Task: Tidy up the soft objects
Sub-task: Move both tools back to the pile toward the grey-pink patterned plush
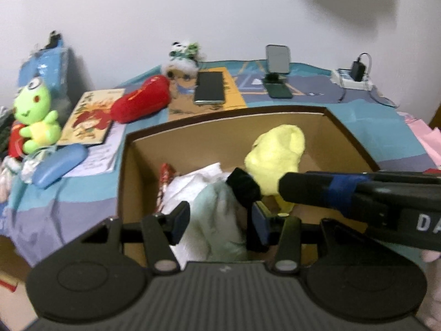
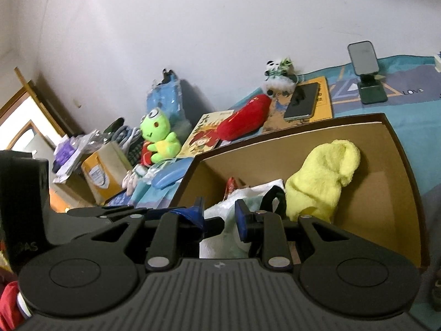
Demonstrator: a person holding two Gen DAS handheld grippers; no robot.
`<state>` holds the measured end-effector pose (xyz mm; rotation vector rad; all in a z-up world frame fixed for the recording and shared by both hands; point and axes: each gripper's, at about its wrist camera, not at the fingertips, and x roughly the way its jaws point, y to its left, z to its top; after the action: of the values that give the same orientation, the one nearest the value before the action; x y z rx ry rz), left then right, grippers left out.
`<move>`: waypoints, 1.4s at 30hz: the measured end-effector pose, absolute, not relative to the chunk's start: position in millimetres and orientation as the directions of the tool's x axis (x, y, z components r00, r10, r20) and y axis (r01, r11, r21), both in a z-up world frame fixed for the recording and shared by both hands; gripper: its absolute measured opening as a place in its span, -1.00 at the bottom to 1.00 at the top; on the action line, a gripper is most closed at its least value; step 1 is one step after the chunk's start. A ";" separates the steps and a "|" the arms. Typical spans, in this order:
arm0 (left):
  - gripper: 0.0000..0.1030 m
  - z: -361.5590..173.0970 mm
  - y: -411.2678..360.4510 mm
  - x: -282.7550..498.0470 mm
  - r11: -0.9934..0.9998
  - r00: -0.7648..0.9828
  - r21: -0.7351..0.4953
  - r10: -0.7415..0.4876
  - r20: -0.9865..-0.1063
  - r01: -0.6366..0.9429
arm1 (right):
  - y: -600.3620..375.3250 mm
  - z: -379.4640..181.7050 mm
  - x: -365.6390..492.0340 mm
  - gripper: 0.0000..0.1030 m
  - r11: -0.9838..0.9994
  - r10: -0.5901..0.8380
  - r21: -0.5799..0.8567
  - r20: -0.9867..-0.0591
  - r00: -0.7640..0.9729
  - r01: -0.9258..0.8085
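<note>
My left gripper (image 1: pixel 217 222) gapes empty over pale crumpled cloth (image 1: pixel 217 215); my right gripper (image 2: pixel 219 218) stands slightly parted, empty, beside fuzzy yellow sock (image 2: pixel 322 176) in cardboard box (image 2: pixel 397 193).

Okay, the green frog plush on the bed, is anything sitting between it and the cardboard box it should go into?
Yes, partly. A blue case lies between the green frog plush and the near wall of the cardboard box; lifting over it clears the path. The box top is open.

Free box floor (image 2: pixel 383 193) beside yellow cloth (image 2: pixel 322 179)
</note>
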<state>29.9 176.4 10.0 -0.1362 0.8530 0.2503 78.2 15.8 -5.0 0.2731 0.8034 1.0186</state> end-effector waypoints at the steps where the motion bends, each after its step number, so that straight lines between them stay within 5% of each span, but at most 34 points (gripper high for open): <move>1: -0.09 10.4 174.4 28.1 0.958 0.623 -0.013 0.176 -0.762 -0.286 | 13.5 -4.3 76.9 -0.87 0.512 0.844 0.553 -0.467 0.265 -0.657; 19: -0.09 -2.6 72.5 -19.4 0.964 0.581 0.032 0.186 -0.793 -0.266 | -56.5 -32.5 58.2 -0.85 0.400 0.876 0.630 -0.477 0.075 -0.666; 42: 0.00 -52.6 -10.1 33.8 0.983 0.477 0.038 0.120 -0.871 -0.177 | -141.9 -76.2 74.8 -0.82 0.523 0.820 0.638 -0.557 0.131 -0.565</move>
<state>33.8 -10.1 -52.6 -0.0601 1.0583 0.1815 74.8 -141.9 -76.2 0.3018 1.0173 1.0285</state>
